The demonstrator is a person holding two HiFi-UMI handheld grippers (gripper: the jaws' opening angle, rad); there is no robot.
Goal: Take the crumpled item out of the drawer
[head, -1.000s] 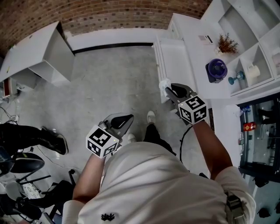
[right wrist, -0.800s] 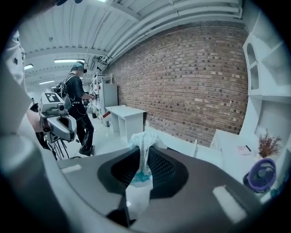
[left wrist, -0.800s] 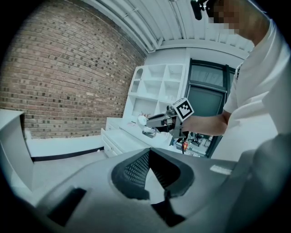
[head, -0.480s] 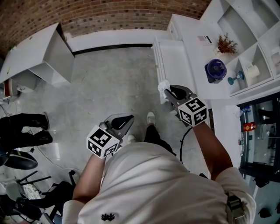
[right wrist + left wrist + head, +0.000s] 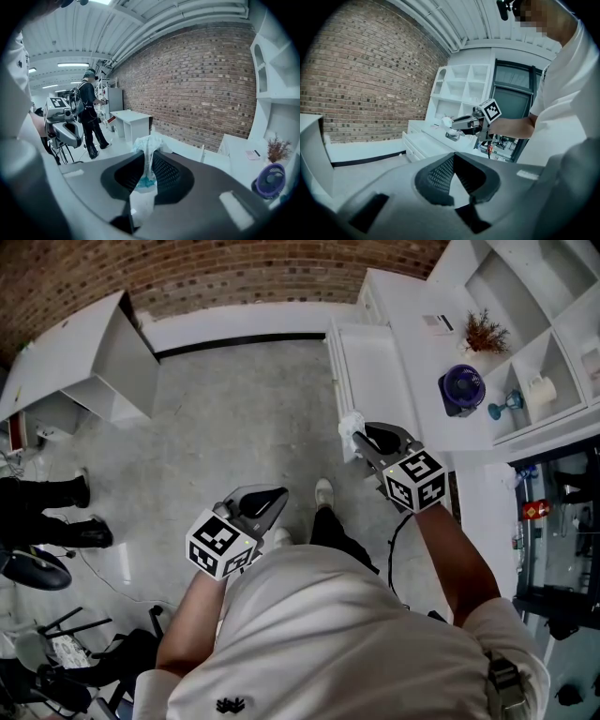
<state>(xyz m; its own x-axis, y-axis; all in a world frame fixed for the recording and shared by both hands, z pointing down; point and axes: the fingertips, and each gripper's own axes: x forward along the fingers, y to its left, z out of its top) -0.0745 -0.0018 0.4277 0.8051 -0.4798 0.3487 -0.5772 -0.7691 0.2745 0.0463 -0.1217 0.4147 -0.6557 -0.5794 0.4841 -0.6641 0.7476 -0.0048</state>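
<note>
The drawer (image 5: 375,376) of the white cabinet (image 5: 412,310) stands pulled out. A shelf compartment (image 5: 567,371) beside the cabinet holds a teal goblet (image 5: 507,407) and a white roll (image 5: 541,390). The crumpled item (image 5: 351,420), a white wad with a blue-green patch, is over the drawer's front corner, pinched between the pads of the right tongs (image 5: 358,435). The left tongs (image 5: 277,494) are pressed together and empty, well apart from the drawer.

Head view overhead, left gripper view sees right gripper (image 5: 452,123)
</note>
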